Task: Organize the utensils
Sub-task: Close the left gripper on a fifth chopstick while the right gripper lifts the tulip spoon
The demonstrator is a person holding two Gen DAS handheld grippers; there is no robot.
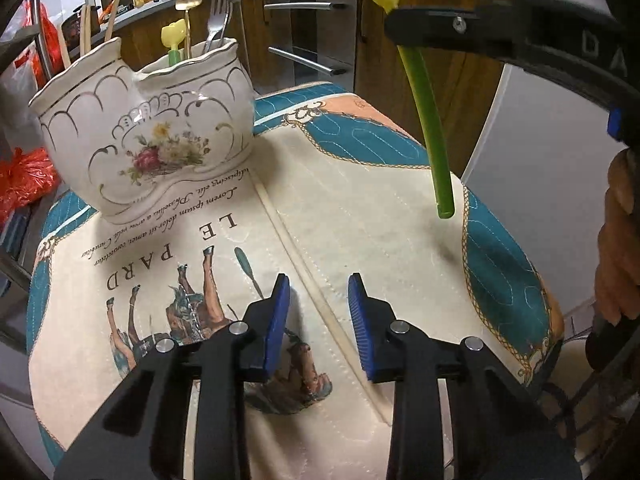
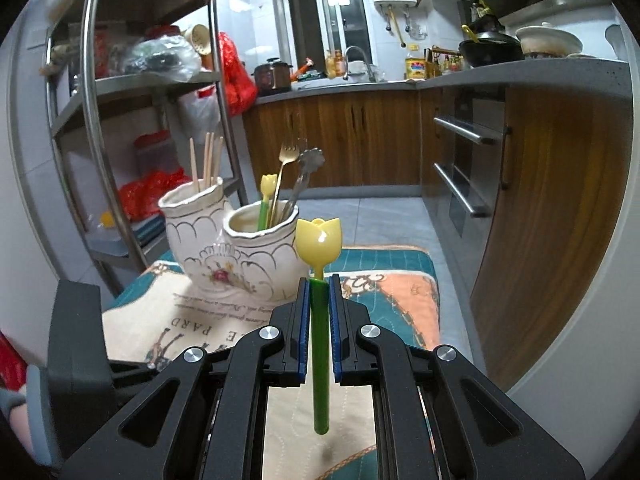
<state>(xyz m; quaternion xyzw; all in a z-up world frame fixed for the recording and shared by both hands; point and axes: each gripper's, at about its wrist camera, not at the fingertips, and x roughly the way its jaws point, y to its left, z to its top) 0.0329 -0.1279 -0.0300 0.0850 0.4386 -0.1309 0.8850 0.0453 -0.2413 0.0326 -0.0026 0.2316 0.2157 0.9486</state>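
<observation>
Your right gripper (image 2: 319, 312) clamps the green-stemmed plastic spoon with a yellow tulip-shaped bowl (image 2: 320, 280) near its top, so the stem hangs free above the printed quilted mat (image 1: 360, 208), ready for the white floral ceramic twin-pot holder (image 2: 240, 248) by the mat's far edge. Your left gripper (image 1: 320, 320) hovers empty, jaws narrowly parted.

A quilted cream cloth (image 1: 360, 208) with teal and peach borders, printed lettering and horse figures covers the worktop. Behind it stand wood-grain kitchen cabinets (image 2: 360, 140) with long steel handles under a grey counter (image 2: 520, 72). A steel wire shelving rack (image 2: 92, 120) holds red plastic bags (image 2: 236, 76). A black wok (image 2: 490, 50) sits on the counter.
</observation>
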